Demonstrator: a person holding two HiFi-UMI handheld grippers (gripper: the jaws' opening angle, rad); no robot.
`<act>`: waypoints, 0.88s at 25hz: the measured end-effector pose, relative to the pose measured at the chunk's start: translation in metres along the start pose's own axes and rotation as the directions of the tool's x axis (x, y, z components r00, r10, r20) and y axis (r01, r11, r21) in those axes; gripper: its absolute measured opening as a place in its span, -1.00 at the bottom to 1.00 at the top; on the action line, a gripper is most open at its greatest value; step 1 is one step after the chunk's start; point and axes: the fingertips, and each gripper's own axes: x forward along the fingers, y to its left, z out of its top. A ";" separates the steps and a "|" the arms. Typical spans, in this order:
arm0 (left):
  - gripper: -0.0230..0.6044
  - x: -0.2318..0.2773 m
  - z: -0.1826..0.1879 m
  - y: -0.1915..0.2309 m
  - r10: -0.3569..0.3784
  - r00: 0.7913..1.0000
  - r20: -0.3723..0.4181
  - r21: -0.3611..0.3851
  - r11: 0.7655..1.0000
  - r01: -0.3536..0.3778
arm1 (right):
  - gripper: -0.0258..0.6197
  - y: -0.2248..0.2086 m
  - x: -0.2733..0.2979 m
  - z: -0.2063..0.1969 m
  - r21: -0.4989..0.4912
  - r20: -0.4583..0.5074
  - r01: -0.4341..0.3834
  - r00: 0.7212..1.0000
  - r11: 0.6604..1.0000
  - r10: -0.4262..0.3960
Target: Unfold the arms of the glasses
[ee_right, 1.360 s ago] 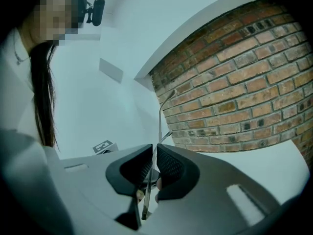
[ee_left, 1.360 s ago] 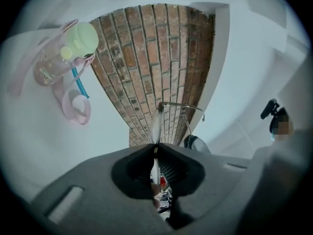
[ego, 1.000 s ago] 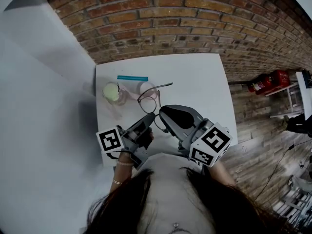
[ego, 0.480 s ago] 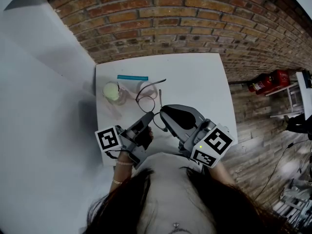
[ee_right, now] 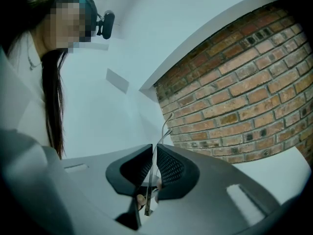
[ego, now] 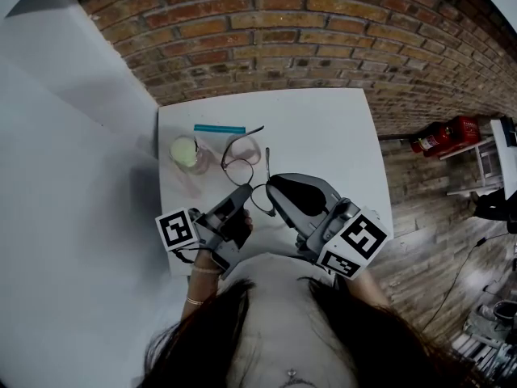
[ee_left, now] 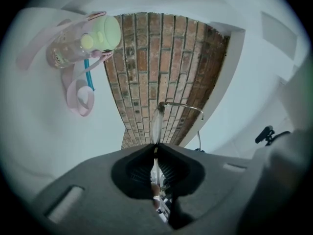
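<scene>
since a second ago you turned the glasses point(ego: 242, 158) slightly left, above the white table point(ego: 323, 128). your left gripper point(ego: 244, 192) was clamped on the frame beside a lens, and your right gripper point(ego: 271, 186) pinched one arm point(ee_right: 165, 131). you needed to swing this arm out slowly around its hinge, with the left grip steady.

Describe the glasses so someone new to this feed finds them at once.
On the white table below the brick wall, look at its left half, beside the clear bottle with the green lid. The thin wire-rimmed glasses are there, pinched by the left gripper at the frame and the right gripper at one arm. Only they are bare wire with clear lenses.
</scene>
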 end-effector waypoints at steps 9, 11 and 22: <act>-0.86 -0.001 0.004 0.000 -0.009 1.000 0.023 -0.029 1.000 0.010 | -0.82 0.002 -0.003 0.006 -0.003 0.020 -0.011 1.000 1.000 0.011; -0.86 -0.002 0.006 -0.001 -0.013 0.999 0.029 -0.035 0.999 0.014 | -0.82 0.003 -0.003 0.007 -0.005 0.025 -0.013 1.000 1.000 0.013; -0.86 -0.007 0.010 0.002 -0.028 0.998 0.057 -0.072 0.997 0.032 | -0.82 0.008 -0.006 0.009 -0.013 0.042 -0.026 0.999 1.000 0.026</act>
